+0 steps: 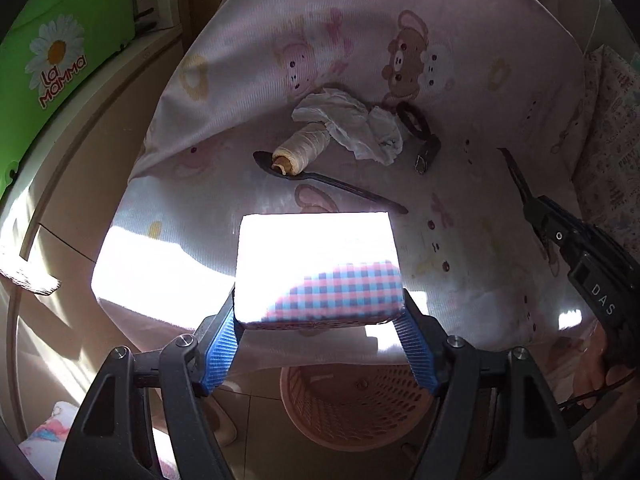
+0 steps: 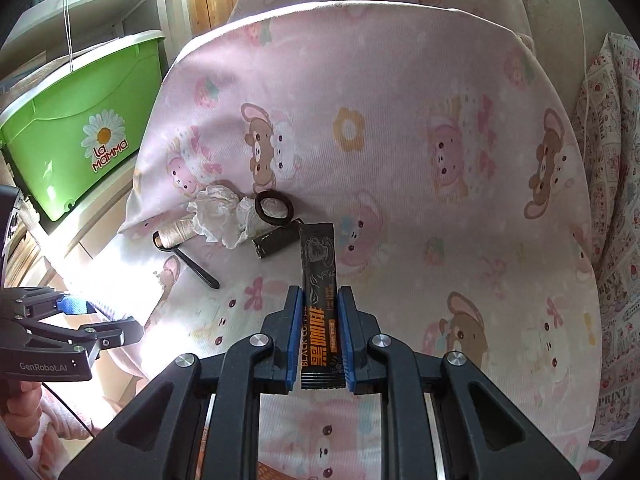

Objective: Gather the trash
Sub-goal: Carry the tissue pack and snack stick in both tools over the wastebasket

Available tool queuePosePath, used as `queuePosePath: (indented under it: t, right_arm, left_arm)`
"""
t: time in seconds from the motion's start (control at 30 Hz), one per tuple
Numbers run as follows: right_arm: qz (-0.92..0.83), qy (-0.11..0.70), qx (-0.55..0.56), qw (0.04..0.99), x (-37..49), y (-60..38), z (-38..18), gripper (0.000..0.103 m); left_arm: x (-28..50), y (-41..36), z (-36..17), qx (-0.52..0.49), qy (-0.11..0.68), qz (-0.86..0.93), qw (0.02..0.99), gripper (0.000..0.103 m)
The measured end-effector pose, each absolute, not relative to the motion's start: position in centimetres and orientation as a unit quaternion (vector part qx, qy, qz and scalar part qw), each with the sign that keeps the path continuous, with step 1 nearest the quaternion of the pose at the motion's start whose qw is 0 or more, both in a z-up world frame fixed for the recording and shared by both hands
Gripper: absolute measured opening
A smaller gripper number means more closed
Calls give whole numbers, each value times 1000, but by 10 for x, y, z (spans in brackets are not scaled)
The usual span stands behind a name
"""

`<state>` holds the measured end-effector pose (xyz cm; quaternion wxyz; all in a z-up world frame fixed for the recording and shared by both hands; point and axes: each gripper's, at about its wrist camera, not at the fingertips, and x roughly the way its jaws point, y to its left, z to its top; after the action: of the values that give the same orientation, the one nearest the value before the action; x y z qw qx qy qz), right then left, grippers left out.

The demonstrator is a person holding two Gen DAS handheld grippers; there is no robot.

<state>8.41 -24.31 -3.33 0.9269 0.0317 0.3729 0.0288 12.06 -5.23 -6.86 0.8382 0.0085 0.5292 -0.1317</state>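
My left gripper (image 1: pixel 318 314) is shut on a soft pack with pink and blue checks (image 1: pixel 344 288), its far half washed out by sunlight, held over the seat's front edge. My right gripper (image 2: pixel 320 294) is shut on a black coffee sachet (image 2: pixel 318 256) that sticks forward between the blue pads above the pink bear-print seat (image 2: pixel 400 200). On the seat lie a crumpled white tissue (image 1: pixel 352 124) (image 2: pixel 220 216), a thread spool (image 1: pixel 300 148) (image 2: pixel 174 236), a black spoon (image 1: pixel 340 186) (image 2: pixel 198 270), a dark hair tie (image 1: pixel 410 116) (image 2: pixel 274 208) and a small dark wrapper (image 1: pixel 426 156) (image 2: pixel 274 242).
A pink perforated basket (image 1: pixel 352 404) stands on the floor below the seat's front edge, under my left gripper. A green lidded box (image 2: pixel 80 128) sits on a shelf to the left. A patterned cloth (image 2: pixel 616 240) hangs at the right. A hand (image 2: pixel 20 404) grips the left tool.
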Motion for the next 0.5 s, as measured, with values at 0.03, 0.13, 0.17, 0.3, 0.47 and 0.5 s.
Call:
queuePosePath:
  t: [0.03, 0.13, 0.17, 0.3, 0.47, 0.5]
  right_arm:
    - [28, 374, 30, 926, 86, -242, -35, 19]
    - [29, 374, 29, 927, 87, -240, -36, 19]
    - [30, 372, 30, 927, 87, -240, -35, 19]
    - [29, 369, 34, 928, 85, -243, -34, 19]
    - [31, 368, 28, 929, 81, -241, -33, 19]
    - [32, 366, 24, 930, 80, -240, -32, 19]
  left_arm:
    - [120, -55, -70, 15, 525, -129, 841, 72]
    - [117, -53, -65, -6, 508, -139, 850, 80]
    - [116, -53, -62, -10, 502, -142, 853, 82]
    - [124, -52, -59, -8, 491, -123, 862, 85]
    - [125, -66, -62, 37, 475, -115, 872, 83]
    - [126, -69, -64, 52, 473, -116, 872, 81]
